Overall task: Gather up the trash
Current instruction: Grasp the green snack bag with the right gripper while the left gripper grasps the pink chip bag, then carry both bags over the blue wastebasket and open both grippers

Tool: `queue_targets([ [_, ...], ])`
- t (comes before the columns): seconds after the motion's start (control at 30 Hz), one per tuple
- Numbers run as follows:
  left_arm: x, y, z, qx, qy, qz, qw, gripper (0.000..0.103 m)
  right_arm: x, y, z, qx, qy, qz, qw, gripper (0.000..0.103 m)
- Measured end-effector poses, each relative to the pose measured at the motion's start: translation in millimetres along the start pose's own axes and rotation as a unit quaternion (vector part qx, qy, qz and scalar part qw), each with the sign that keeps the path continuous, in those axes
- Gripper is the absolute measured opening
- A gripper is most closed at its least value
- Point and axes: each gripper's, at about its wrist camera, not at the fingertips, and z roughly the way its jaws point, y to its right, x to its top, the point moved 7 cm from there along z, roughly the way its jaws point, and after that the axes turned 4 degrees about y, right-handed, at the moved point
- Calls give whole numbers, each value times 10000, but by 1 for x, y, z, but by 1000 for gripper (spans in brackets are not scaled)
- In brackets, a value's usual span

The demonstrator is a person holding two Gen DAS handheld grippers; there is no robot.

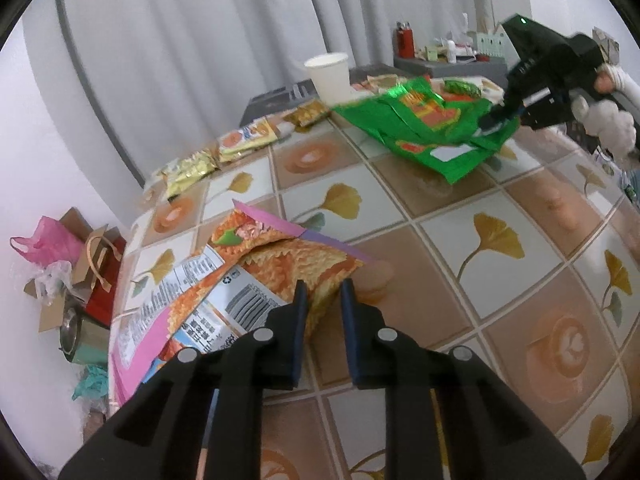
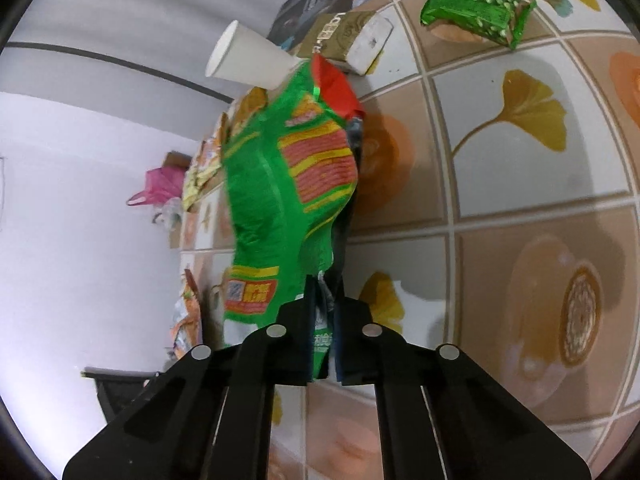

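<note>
Tiled table (image 1: pixel 460 216) — left tongs (image 1: pixel 324 292) clamped on orange bag (image 1: pixel 288 264); right tongs (image 2: pixel 324 292) clamped on green bag (image 2: pixel 280 184).

A tiled tablecloth (image 1: pixel 472 208) with ginkgo leaves; grey curtains (image 1: pixel 200 40); perhaps a lighter (image 1: pixel 405 42) behind.

table (image 1: pixel 460 216): ginkgo-tile cloth | on it: paper cup (image 1: pixel 328 76), orange wrapper (image 1: pixel 280 264)

at the top of your left view, the green wrapper (image 1: pixel 424 128) looks glossy foil, the cup (image 1: pixel 329 76) matt paper, the tablecloth (image 1: pixel 460 248) smooth and shiny.
</note>
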Motion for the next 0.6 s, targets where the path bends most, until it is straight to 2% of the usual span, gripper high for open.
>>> queue_targets([
  [0.37, 27, -8, -55, 88, 616, -210, 9978, 11, -39, -7, -56, 579, 393, 12, 9975, 0],
  [0.6, 54, 12, -94, -212, 1077, -224, 9937, 10, -75, 2, -94, 919, 799, 234, 9923, 0],
])
